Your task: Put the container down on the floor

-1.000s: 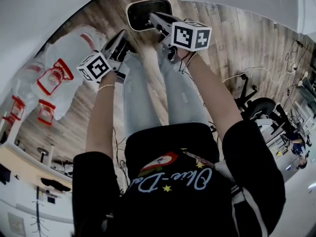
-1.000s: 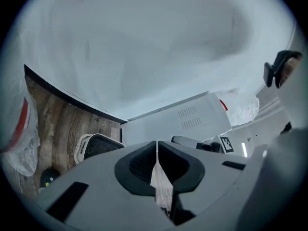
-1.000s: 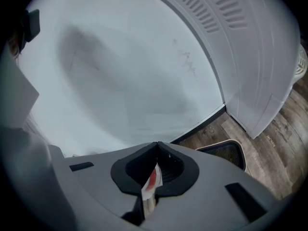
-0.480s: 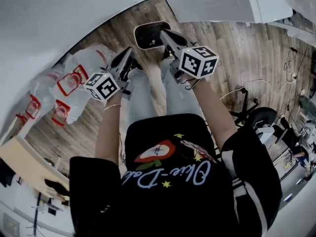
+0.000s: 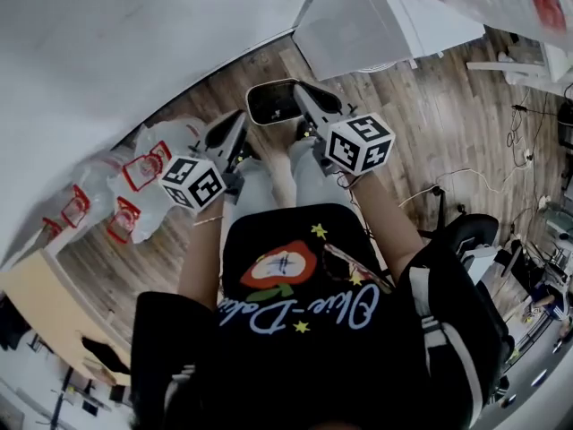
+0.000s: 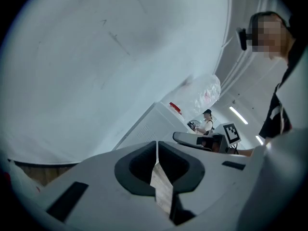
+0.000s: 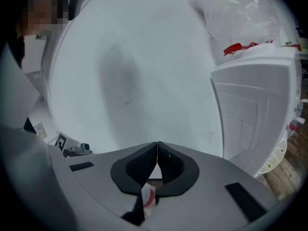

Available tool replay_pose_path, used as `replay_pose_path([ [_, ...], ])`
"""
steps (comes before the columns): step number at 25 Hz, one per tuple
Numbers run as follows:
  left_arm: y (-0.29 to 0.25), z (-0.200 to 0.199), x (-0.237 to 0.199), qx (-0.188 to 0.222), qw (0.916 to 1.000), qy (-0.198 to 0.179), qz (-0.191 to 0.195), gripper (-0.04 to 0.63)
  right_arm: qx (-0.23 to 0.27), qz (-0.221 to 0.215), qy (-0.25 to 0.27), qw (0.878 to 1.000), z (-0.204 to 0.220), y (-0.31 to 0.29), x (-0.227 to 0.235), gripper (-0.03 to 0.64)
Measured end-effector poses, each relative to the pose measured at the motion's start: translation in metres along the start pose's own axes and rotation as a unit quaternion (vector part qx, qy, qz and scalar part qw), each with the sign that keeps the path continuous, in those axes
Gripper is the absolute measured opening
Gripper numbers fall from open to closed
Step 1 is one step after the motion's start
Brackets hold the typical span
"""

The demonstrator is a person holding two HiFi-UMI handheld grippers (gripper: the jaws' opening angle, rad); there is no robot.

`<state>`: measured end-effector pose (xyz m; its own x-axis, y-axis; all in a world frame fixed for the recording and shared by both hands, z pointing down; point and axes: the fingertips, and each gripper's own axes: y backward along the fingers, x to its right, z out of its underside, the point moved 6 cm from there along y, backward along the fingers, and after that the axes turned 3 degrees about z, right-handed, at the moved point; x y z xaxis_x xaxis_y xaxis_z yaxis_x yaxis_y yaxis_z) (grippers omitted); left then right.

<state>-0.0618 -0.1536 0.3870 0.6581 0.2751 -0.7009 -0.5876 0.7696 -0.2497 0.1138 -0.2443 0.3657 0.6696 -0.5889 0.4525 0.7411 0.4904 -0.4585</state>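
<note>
**First:** Two grippers were seen above the wooden floor. How were their fingers kept?

**Second:** The fingers of the left gripper were pressed tight together, and nothing was held between them. The fingers of the right gripper were pressed together too, and nothing was held there either.

**First:** Where was the container found?

**Second:** The container was found lying flat on the floor, just past the person's legs. It was dark inside, with a pale rim. It was held by no gripper. In the head view the tip of the right gripper was seen over its right edge, but whether it was touched could not be told.

**First:** What else was seen?

**Second:** See-through bags with red print were seen on the floor, off to the left. A white cabinet was seen on the right, near the container.
</note>
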Motion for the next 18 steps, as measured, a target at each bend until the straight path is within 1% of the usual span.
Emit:
replay_pose_path([
  [5, 0.002, -0.032, 0.032, -0.002, 0.9979, -0.065, 0.002, 0.014, 0.021, -0.005, 0.002, 1.000, -0.027, 0.015, -0.017, 0.000],
  [11, 0.007, -0.063, 0.067, -0.001, 0.9898, -0.142, 0.004, 0.014, 0.066, -0.011, 0.024, 0.997, -0.063, 0.037, -0.038, 0.000],
  [13, 0.010, -0.073, 0.077, 0.008, 0.9880, -0.154, 0.004, 0.014, 0.080, -0.014, 0.035, 0.996, -0.076, 0.044, -0.046, 0.000],
  [15, 0.012, -0.083, 0.088, 0.026, 0.9867, -0.160, 0.007, 0.014, 0.092, -0.017, 0.048, 0.995, -0.088, 0.050, -0.052, 0.000],
  [18, 0.014, -0.097, 0.101, 0.045, 0.9842, -0.171, 0.012, 0.014, 0.106, -0.023, 0.056, 0.993, -0.103, 0.054, -0.058, 0.000],
])
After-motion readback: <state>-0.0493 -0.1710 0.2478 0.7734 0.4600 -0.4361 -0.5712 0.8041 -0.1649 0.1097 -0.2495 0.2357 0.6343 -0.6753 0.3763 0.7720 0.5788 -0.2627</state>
